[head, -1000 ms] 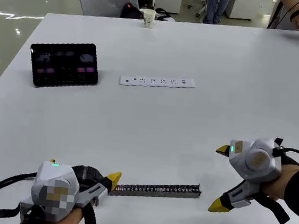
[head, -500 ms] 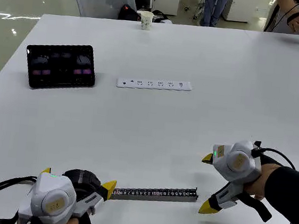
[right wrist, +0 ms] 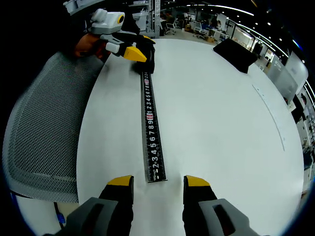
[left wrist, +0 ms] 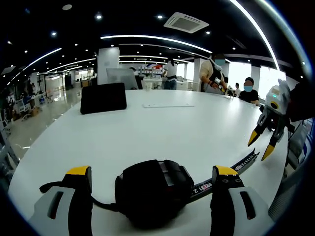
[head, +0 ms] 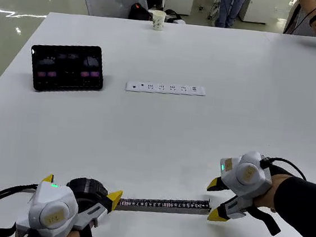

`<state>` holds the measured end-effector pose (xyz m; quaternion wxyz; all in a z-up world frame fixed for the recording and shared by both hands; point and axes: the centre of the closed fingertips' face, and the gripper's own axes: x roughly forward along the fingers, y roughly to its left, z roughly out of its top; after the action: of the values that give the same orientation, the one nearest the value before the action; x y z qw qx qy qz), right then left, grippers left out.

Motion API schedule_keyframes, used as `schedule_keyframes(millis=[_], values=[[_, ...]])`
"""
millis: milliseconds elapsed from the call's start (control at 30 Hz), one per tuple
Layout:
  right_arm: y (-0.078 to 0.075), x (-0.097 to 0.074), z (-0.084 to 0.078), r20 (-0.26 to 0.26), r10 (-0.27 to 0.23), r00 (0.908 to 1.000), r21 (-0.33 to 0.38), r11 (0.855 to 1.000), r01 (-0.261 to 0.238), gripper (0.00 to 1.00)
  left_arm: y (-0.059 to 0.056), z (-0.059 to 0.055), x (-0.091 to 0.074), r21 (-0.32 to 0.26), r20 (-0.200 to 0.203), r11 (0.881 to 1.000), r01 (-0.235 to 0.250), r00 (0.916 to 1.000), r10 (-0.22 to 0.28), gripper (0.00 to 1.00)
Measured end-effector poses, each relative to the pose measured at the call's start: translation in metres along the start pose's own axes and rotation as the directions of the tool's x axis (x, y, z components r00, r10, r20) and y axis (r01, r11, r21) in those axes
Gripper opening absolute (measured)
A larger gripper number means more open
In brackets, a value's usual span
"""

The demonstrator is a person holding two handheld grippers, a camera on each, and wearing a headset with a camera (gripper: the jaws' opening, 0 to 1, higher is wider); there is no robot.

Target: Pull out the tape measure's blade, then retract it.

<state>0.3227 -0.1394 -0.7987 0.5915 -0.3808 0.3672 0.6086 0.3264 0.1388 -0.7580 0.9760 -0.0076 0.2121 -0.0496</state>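
While the right gripper [head: 214, 199] hangs with its 2 jaws spread, the free end of the blade [right wrist: 151, 128] lies in the gap between their tips, and neither jaw touches it. The blade runs flat and straight along the surface [head: 201, 134] from there to the black tape measure [head: 85, 189]. The left gripper [head: 82, 187] straddles the tape measure. In the left gripper view its 2 jaws stand apart from the body on both sides, so it is released too, around the thing rather than clamped on it.

By my reading, the pull-out is done and the retract has not begun. The next move calls for the right gripper to close on the blade's end. The left gripper must pin the tape measure so it cannot slide. The end can then be walked back toward the body under control instead of snapping in.

Beyond them the surface is broad, white and mostly bare. It carries 1 dark tablet [head: 67, 66] propped at the left, 1 white power strip [head: 166, 87] near the middle and 1 paper cup [head: 158, 18] at the far edge. A grey mesh chair [right wrist: 39, 123] sits beside the near edge. Past the surface the room has a glossy floor, strip lights overhead and other people, 1 of them holding a similar tool at the far right corner.
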Motion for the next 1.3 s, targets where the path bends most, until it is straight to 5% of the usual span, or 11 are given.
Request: schedule_keyframes(millis=[367,933,1300], values=[[0.001,0.004,-0.004,-0.02,0.021,0.9996,-0.029,0.999,-0.022,0.2,0.003,-0.001,0.0,-0.002,-0.001,1.0,-0.01,0.9999,0.01,0.99],[0.002,0.01,-0.005,-0.074,0.046,0.9962,-0.036,0.998,-0.049,0.12,0.001,-0.003,0.002,0.003,-0.007,1.0,-0.006,1.0,0.006,0.96],[0.001,0.011,-0.005,-0.085,0.044,0.9954,0.005,0.999,-0.044,0.11,-0.001,-0.011,0.002,-0.023,-0.051,1.0,0.003,0.9987,-0.004,0.79]])
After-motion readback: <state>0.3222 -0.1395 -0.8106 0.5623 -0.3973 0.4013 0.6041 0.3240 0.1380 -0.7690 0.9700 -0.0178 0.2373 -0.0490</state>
